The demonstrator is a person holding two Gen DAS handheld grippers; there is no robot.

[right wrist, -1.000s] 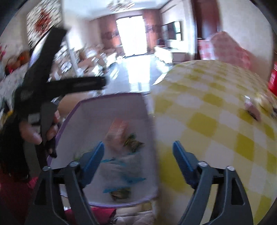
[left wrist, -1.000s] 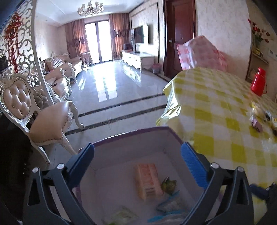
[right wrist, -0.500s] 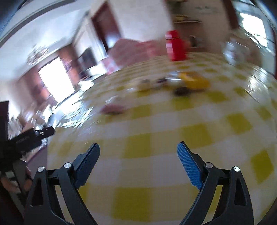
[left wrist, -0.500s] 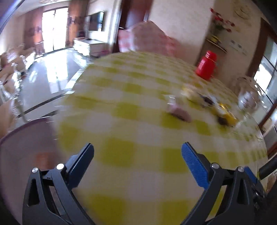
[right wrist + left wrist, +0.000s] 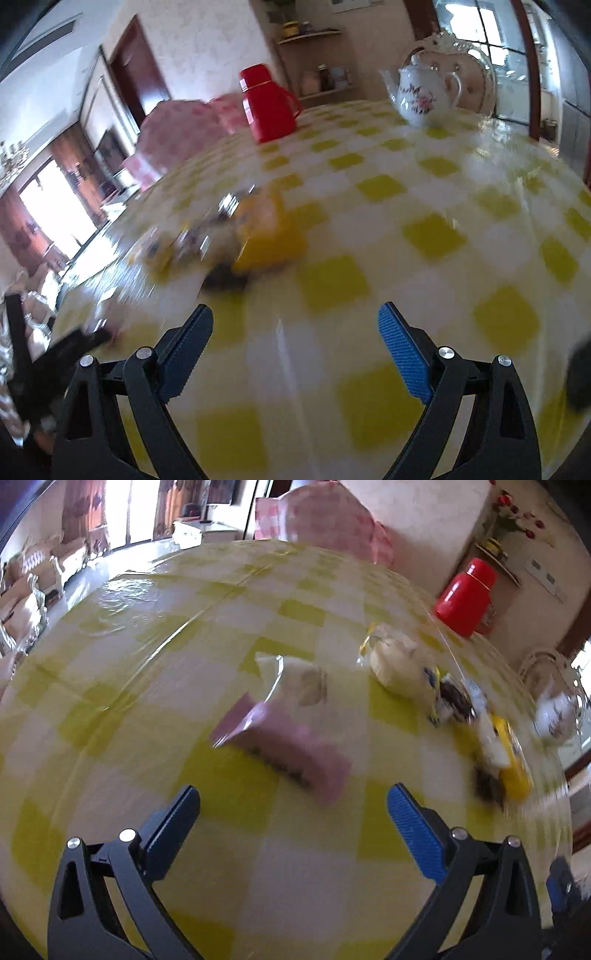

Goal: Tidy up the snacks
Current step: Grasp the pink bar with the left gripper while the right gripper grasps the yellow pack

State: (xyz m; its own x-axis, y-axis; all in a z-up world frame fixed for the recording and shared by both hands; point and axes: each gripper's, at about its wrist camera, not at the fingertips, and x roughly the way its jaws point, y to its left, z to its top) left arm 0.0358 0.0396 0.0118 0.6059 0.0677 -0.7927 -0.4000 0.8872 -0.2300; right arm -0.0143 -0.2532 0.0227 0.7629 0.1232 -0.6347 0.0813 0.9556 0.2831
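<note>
Snacks lie scattered on the yellow-checked bench [image 5: 122, 686], and the step in hand looks like reaching for the next one. Landmark: the red flask [image 5: 466, 596] at the far side of the bench. Nearest the left gripper [image 5: 293, 812] is a pink packet [image 5: 284, 744], lying flat and well short of the flask; just behind it sits a clear-wrapped pale snack [image 5: 299, 679], and nearer the flask a wrapped bun [image 5: 397, 664]. To grasp well, I would line the jaws across the pink packet's narrow side and come down low, so that the flat wrapper does not slide away. Left gripper stands wide apart, holding nothing, touching nothing. Right gripper [image 5: 295, 341] is likewise spread and empty, facing a blurred yellow packet [image 5: 266, 236] well short of the flask.
</note>
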